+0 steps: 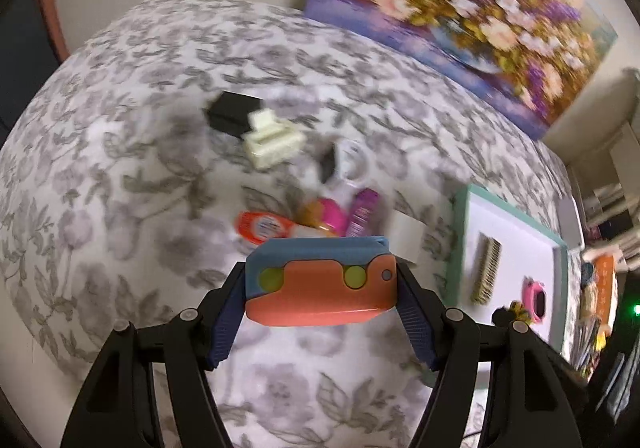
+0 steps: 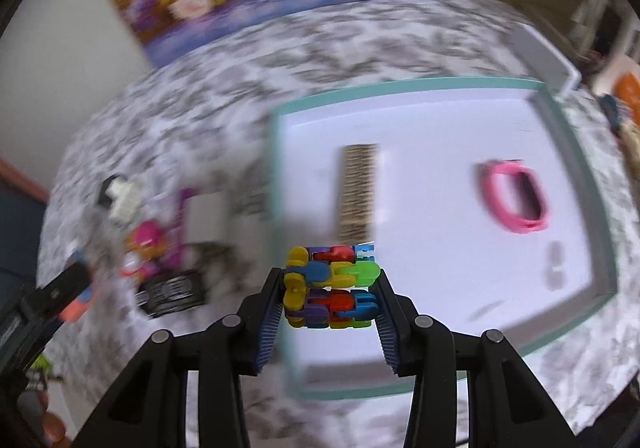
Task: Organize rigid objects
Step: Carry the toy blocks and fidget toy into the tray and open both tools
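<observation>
A bed under a grey floral cover [image 1: 132, 167], with a flower painting [image 1: 460, 7] against the wall at the top of both frames.

Left wrist view, lower centre: an orange-and-blue plastic toy [image 1: 320, 284] with two green discs, clamped by its short ends in the left gripper [image 1: 320, 312], jaws closed only as far as the toy's width. Raised above the cover, not resting on it. Probably light, stiff and a little smooth; the flat ends seem the right place for the ribbed pads [image 1: 224, 328], and the grip looks square.

Right wrist view, lower centre: a multicolour block of linked plastic pieces [image 2: 330, 286], pinched from both sides in the right gripper [image 2: 330, 312], jaws narrowed to the block. Light too, likely, but jointed, so maybe ready to unfold if squeezed off-centre. Hanging over the near left edge of the teal-rimmed white tray [image 2: 560, 119].

Inside the tray: a striped comb-like bar [image 2: 358, 191] in mid-frame and a pink ring [image 2: 512, 195] at the right, well apart from each other.

Left of the tray, a heap of small things: a pink item [image 2: 146, 236], a white clip [image 2: 124, 199], a black labelled box [image 2: 172, 292].

Both grippers pointing forward and down toward the bed; much motion blur, so fine detail not readable. The left gripper also visible at the lower left of the right view.
</observation>
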